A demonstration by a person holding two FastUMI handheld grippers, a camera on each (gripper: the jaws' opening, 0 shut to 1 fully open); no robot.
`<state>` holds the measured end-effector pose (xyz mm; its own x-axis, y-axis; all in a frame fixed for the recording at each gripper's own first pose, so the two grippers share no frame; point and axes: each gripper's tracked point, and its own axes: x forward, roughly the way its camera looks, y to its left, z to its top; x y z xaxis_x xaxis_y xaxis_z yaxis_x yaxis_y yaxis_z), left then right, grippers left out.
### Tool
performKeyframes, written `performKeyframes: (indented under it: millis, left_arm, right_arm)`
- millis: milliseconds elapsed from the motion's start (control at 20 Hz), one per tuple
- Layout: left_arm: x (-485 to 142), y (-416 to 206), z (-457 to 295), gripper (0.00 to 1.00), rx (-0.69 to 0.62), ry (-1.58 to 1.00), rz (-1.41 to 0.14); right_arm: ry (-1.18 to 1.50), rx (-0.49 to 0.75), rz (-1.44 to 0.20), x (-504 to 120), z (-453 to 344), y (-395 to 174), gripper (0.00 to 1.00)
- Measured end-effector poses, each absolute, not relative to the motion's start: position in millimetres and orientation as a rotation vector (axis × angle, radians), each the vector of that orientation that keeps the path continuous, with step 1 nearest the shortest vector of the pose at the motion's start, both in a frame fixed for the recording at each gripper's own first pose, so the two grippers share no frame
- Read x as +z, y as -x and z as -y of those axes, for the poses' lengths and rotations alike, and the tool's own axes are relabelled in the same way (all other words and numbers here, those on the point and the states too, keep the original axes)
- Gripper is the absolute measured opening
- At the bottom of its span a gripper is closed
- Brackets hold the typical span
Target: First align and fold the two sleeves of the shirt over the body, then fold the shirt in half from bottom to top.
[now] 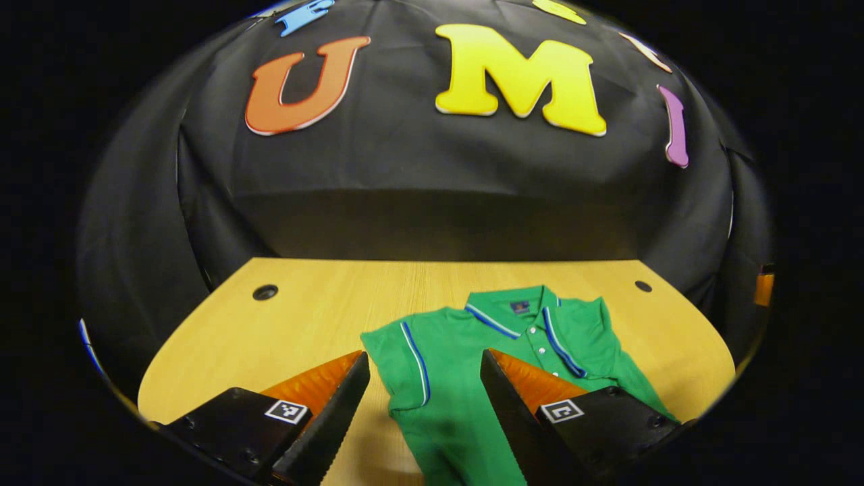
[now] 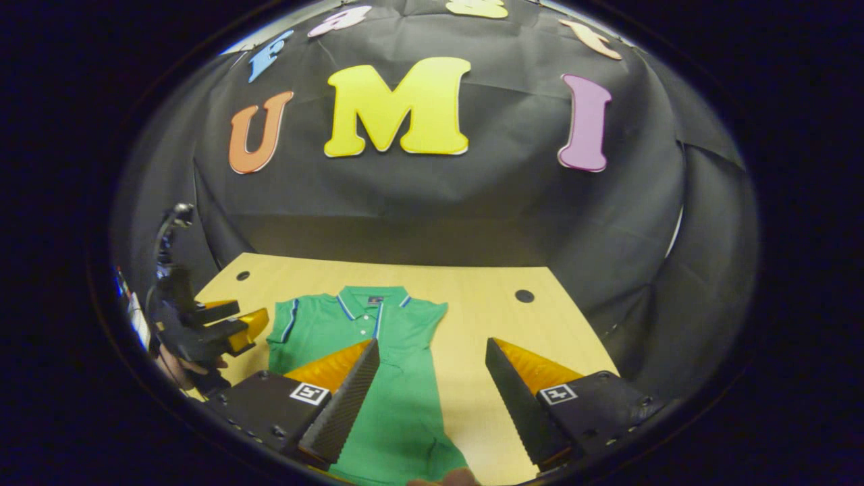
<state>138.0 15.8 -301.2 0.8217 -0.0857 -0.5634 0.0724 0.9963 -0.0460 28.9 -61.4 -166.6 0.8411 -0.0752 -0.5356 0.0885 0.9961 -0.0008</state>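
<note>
In the left gripper view, the left gripper [image 1: 425, 368] hangs above the near part of the table [image 1: 304, 317] with its jaws wide apart and nothing between them. The shirt [image 1: 466, 378], a green polo, lies flat on the table, front up. Its collar [image 1: 513, 307] points to the far edge of the table and its long axis runs from there toward the camera, tilted a little to the left at the near end. The sleeve [image 1: 398, 361] on the view's left is folded in, its trimmed edge running down the body; the other sleeve spreads out toward the right. The shirt's left shoulder lies between the two fingers, and one finger [image 1: 513, 405] covers part of the chest. Whether a finger touches the cloth I cannot tell. Two round holes [image 1: 265, 292] sit in the table near its far corners, well apart from the shirt.

In the right gripper view, the right gripper [image 2: 432, 358] is also spread wide, holding nothing. The shirt [image 2: 398, 398] lies left of the table's [image 2: 486, 317] middle, collar [image 2: 372, 300] away, hem toward the camera. One finger [image 2: 344, 398] overlaps the body; the other is over bare table beside the shirt. The left gripper [image 2: 236, 327] is just beside the shirt's shoulder, held by a hand [image 2: 179, 368].
</note>
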Motion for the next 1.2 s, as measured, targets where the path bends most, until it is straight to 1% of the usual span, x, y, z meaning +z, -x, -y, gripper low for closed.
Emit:
performKeyframes:
  millis: [100, 300, 550, 600, 650, 700, 750, 800, 850, 900, 950, 1000, 1100, 1200]
  left_arm:
    - [-328, -146, -17, 1.0, -0.084, -0.002, -0.643]
    - [-356, -163, -22, 1.0, -0.076, -0.055, -0.657]
    - [-381, -166, -29, 1.0, -0.059, -0.055, -0.699]
    - [-385, -164, -30, 0.97, -0.059, -0.047, -0.709]
    - [-390, -163, -32, 0.89, -0.053, -0.04, -0.721]
    - [-389, -163, -31, 0.85, -0.058, -0.016, -0.709]
    - [-391, -165, -32, 0.77, -0.053, -0.013, -0.708]
    - [-390, -164, -33, 0.72, -0.056, -0.005, -0.704]
    - [-390, -164, -35, 0.6, -0.052, -0.001, -0.699]
    - [-391, -164, -36, 0.57, -0.054, 0.004, -0.697]
    - [-389, -165, -36, 0.49, -0.061, 0.011, -0.691]
    - [-388, -166, -35, 0.45, -0.072, 0.022, -0.685]
    - [-383, -167, -37, 0.31, -0.079, 0.044, -0.664]
    - [-371, -169, -39, 0.27, -0.084, 0.073, -0.626]
  right_arm:
    - [-0.07, -0.128, -0.608, -175, 74, -8, 0.98]
    - [-0.072, -0.214, -0.662, -189, 103, 20, 0.98]
    - [-0.072, -0.241, -0.677, -190, 107, 21, 0.96]
    - [-0.074, -0.237, -0.68, -191, 107, 22, 0.98]
    - [-0.081, -0.229, -0.684, -192, 104, 22, 0.98]
    - [-0.087, -0.22, -0.689, -193, 102, 22, 0.98]
    - [-0.094, -0.213, -0.693, -194, 98, 20, 0.98]
    - [-0.097, -0.208, -0.696, -198, 93, 18, 0.98]
    - [-0.099, -0.203, -0.702, -200, 91, 17, 0.98]
    - [-0.104, -0.198, -0.712, -204, 89, 18, 0.98]
    - [-0.113, -0.195, -0.721, -207, 89, 18, 0.98]
    - [-0.121, -0.195, -0.728, -211, 89, 18, 0.98]
    - [-0.143, -0.2, -0.738, -214, 90, 16, 0.98]
    - [-0.159, -0.203, -0.741, -215, 92, 13, 0.97]
